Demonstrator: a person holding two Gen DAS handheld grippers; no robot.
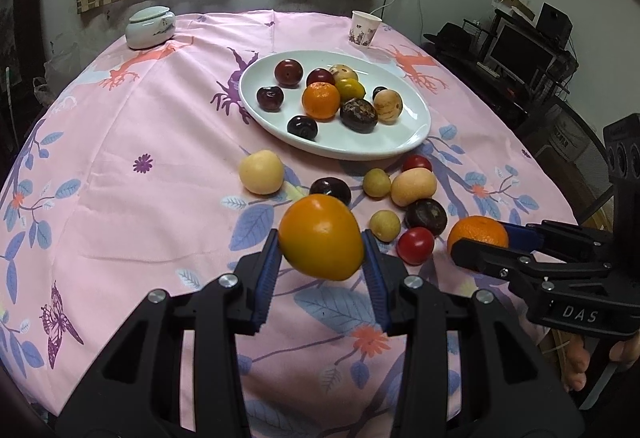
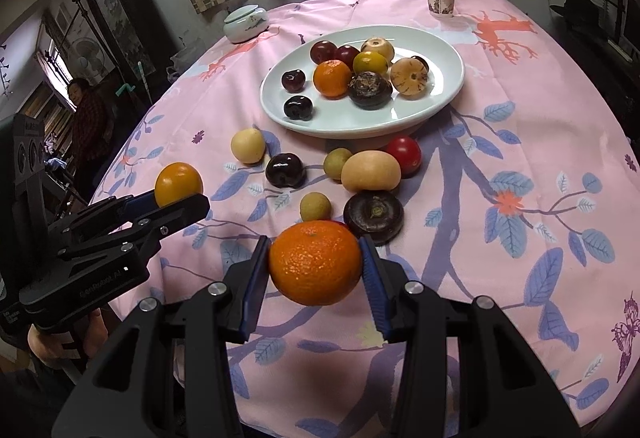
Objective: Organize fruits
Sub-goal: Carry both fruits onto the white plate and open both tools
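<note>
Counter under pink floral cloth. White oval plate well ahead of both claws, loaded with dark plums, one orange, yellow and tan fruits. Left claw pinching smooth yellow-orange fruit between blue pads, fruit lifted off the cloth. Right claw pinching a tangerine, also raised. Loose fruit between claws and plate: pale yellow round fruit ahead-left of left claw, dark plum just ahead, tan oblong fruit and dark water chestnut ahead-right, red cherry tomato just right. Paper cup and lidded ceramic jar far ahead.
</note>
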